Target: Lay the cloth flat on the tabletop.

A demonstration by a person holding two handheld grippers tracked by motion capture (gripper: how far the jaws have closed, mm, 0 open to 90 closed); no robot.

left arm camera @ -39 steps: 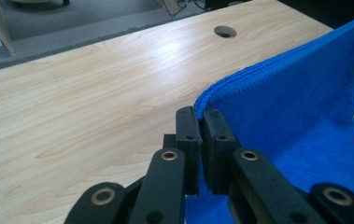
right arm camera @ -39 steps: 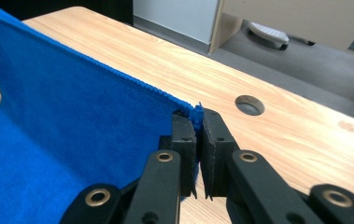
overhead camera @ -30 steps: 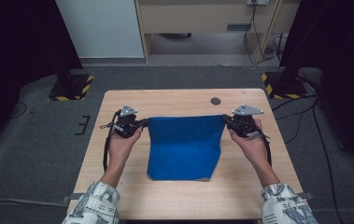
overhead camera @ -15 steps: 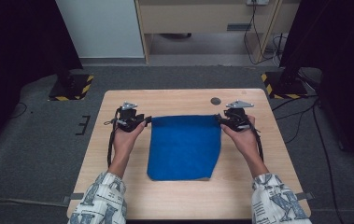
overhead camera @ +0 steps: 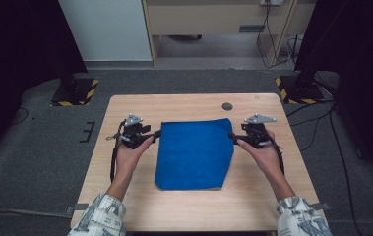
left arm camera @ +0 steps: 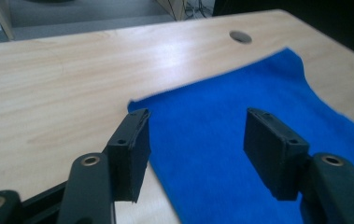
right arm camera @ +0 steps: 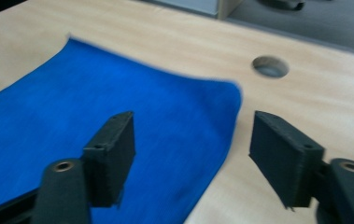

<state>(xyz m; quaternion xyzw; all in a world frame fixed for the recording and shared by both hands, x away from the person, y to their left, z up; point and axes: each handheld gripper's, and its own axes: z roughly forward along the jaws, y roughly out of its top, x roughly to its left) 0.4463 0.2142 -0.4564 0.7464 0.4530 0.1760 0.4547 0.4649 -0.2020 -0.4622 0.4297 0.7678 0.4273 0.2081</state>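
Observation:
A blue cloth (overhead camera: 194,152) lies flat in the middle of the wooden table (overhead camera: 125,201). My left gripper (overhead camera: 155,132) sits at the cloth's far left corner, and its jaws have just been opening. In the left gripper view the gripper (left arm camera: 195,140) stands open over the blue cloth (left arm camera: 240,154), with nothing pinched. My right gripper (overhead camera: 232,135) is at the far right corner, its jaws also just opened. In the right gripper view this gripper (right arm camera: 191,144) stands open above the cloth's corner (right arm camera: 118,116), and the pads do not touch the fabric.
A round cable hole (overhead camera: 227,106) is set in the table just beyond the cloth, also seen as the hole (right arm camera: 270,66). Bare wood runs along the table's far edge and both sides. Dark stands with striped bases (overhead camera: 76,93) flank the table on the floor.
Both grippers were shut on the cloth's far corners and have opened. The cloth's far edge has dropped flat onto the table. Both hands sank slightly.

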